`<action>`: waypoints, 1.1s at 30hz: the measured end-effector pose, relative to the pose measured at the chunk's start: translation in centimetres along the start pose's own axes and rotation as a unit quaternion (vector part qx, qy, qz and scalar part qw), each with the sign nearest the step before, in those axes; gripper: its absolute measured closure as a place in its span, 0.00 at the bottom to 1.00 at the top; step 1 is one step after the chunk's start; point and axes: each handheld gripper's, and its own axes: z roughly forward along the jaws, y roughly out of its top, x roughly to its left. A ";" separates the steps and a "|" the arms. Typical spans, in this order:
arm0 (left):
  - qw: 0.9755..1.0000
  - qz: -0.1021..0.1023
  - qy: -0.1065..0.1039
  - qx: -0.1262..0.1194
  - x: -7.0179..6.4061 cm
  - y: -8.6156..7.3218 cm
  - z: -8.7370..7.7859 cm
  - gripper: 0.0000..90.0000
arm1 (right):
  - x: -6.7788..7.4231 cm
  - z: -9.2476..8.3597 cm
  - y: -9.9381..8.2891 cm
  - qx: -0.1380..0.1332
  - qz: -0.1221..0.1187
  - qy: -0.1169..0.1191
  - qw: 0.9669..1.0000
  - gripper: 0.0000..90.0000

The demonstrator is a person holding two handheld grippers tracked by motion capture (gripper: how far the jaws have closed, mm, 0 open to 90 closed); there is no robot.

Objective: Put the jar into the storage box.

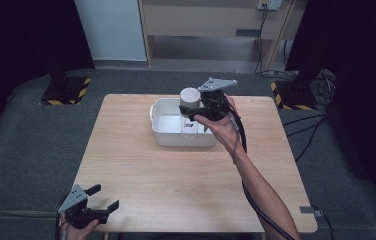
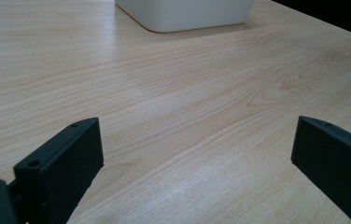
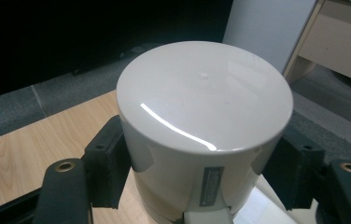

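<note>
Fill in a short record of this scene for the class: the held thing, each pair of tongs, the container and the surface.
Held thing: white cylinder, flat end toward the right gripper view's camera
Right tongs: shut on the white cylinder, above the white tub
Left tongs: open, nothing between them, at the table's near left corner
Container: white tub, rounded corners
Surface: wooden table

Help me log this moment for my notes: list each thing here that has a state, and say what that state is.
right gripper: shut on the white cylinder, raised over the tub.
white cylinder: held by its sides, flat closed end up, off the table.
white tub: upright on the table, open at the top.
left gripper: open, holding nothing, at the table's near left corner.
</note>
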 end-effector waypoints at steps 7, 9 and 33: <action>1.000 0.000 0.000 0.000 0.0 0.0 0.0 0.01 | -1.0 1.5 0.6 0.005 0.009 -0.015 1.000 0.35; 1.000 0.000 0.000 0.000 0.0 0.0 0.0 0.01 | -1.4 1.9 0.7 0.004 0.011 -0.020 1.000 0.35; 1.000 -0.002 -0.001 -0.001 0.0 -0.1 -0.1 0.01 | -5.0 7.5 -1.1 0.010 0.046 -0.054 0.997 0.35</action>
